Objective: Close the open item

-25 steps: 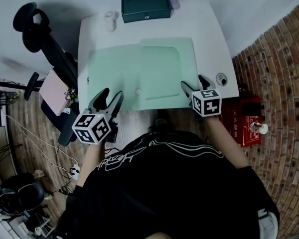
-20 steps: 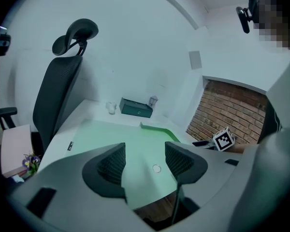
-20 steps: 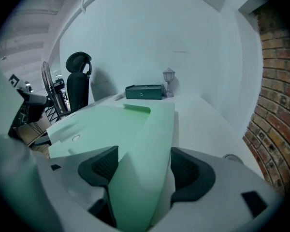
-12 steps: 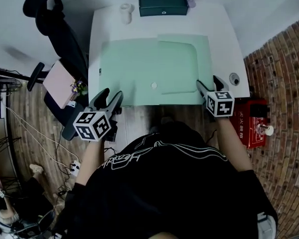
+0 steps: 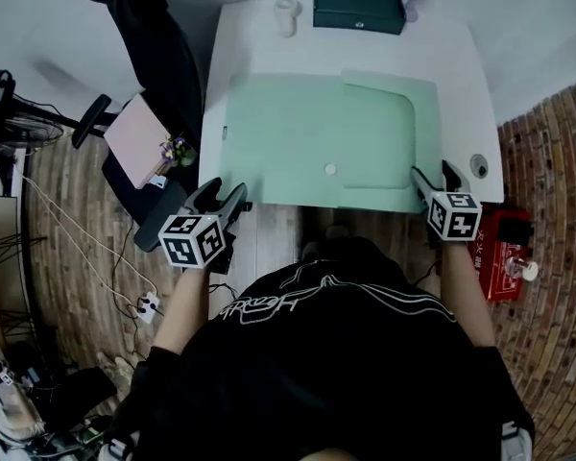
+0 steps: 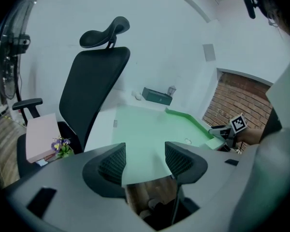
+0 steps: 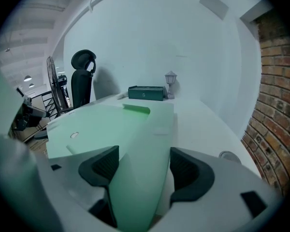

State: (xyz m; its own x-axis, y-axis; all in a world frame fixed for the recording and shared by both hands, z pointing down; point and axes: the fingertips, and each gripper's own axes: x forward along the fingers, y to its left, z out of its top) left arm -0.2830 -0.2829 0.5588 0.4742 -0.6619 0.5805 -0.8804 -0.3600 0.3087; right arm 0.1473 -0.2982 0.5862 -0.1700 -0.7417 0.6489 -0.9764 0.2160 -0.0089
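Both stand jaws apart at the near edge of the green folder (image 5: 298, 133), left hand-held gripper (image 5: 223, 196) by its corner, right hand-held gripper (image 5: 433, 173) straddling the open flap (image 5: 389, 142).

The folder (image 5: 317, 137) is seen as thin, translucent green plastic, smooth and matt. The worktop (image 5: 456, 75) is finished in smooth white. The wall (image 5: 557, 161) is built of rough brick, the floor (image 5: 53, 257) laid in wood planks. The pads (image 6: 112, 164) of the left hand-held gripper (image 6: 145, 159) are ribbed matt black.
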